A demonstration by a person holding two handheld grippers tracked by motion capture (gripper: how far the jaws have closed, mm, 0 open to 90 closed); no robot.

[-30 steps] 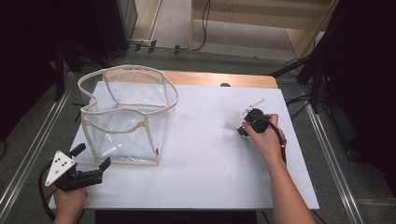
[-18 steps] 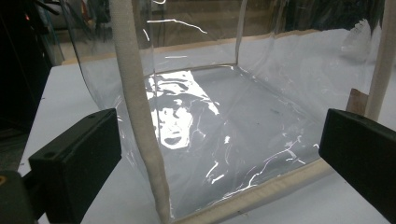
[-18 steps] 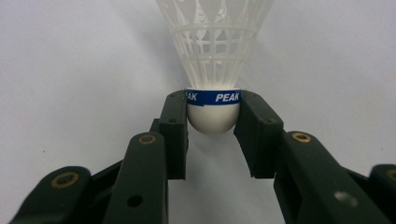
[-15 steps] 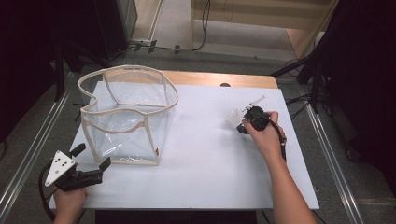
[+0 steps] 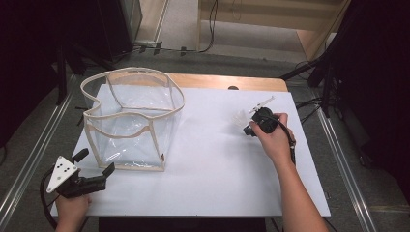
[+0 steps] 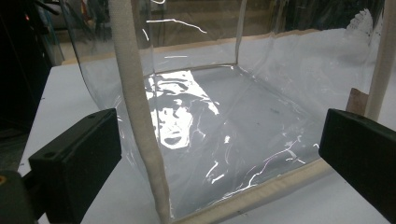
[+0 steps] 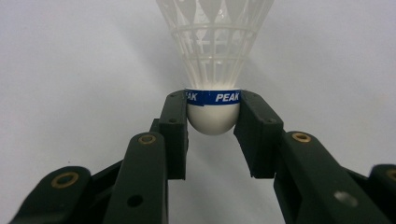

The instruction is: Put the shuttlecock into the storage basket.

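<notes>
Right now the shuttlecock (image 7: 213, 70) sits on the white desk (image 5: 212, 164), out to my right and well apart from the clear bag (image 5: 130, 121), and my right gripper (image 7: 212, 122) is clenched on its rounded cork base. The two fingers (image 7: 175, 126) press just below the blue band, one on each side, with the feather skirt pointing away from me. From the high view the shuttlecock (image 5: 240, 118) is only a pale blur beside my right gripper (image 5: 252, 126), so I can't say whether it is lifted or resting.

My left gripper (image 5: 99, 166) waits released near the bag's front corner, its fingers (image 6: 77, 158) spread wide with the cloth-trimmed edge and clear wall between them, touching nothing.

I judge that the grip is the weak point. The cork is round and smooth, and the pads hold it low, so a quick swing toward the bag could squirt it out forward. The bag's soft rim sags inward too; if the skirt catches that rim, the shuttlecock could twist out of my hold or drop outside. Unsteadied, the light bag may slide or fold.
</notes>
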